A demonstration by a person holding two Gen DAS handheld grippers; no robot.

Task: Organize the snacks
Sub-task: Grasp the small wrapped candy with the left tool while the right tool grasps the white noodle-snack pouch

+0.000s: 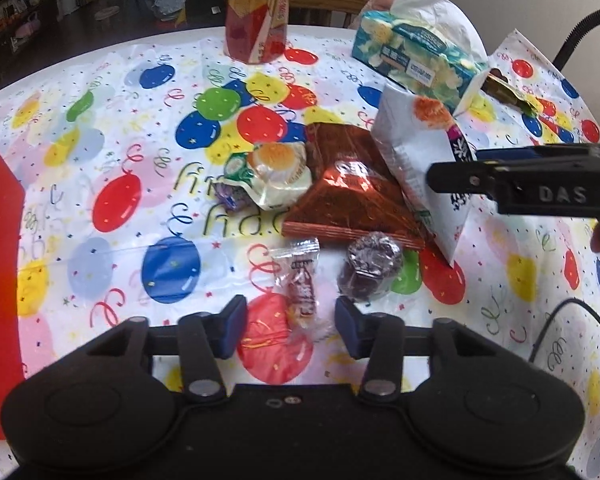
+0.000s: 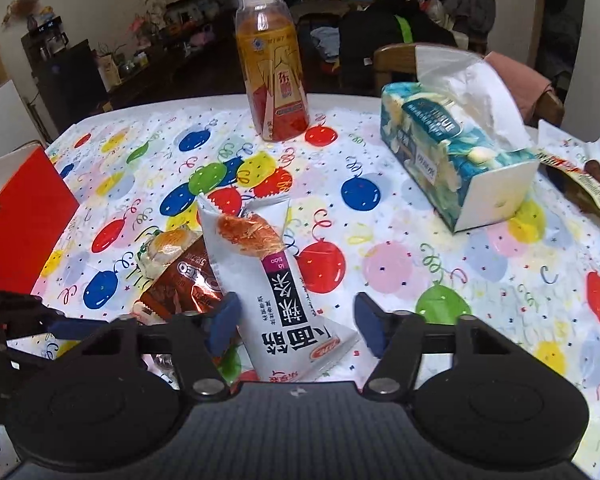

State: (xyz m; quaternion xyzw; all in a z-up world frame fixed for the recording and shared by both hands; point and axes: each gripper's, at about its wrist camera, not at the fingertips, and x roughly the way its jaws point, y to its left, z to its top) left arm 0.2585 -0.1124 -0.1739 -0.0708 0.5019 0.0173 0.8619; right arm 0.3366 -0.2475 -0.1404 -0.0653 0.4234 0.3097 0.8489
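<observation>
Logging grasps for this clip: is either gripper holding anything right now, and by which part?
Nothing is held. The left gripper is open around a small clear-wrapped candy; the right gripper is open around the white snack packet's lower end.

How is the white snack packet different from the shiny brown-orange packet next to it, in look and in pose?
The white snack packet is matte white with bold black characters; the brown-orange packet is glossy, reflective foil. The white packet is propped up at a tilt, between the open fingers of the right gripper; the brown-orange packet lies nearly flat on the tablecloth. Both are sealed snack packets in the same pile, lying against each other.
</observation>
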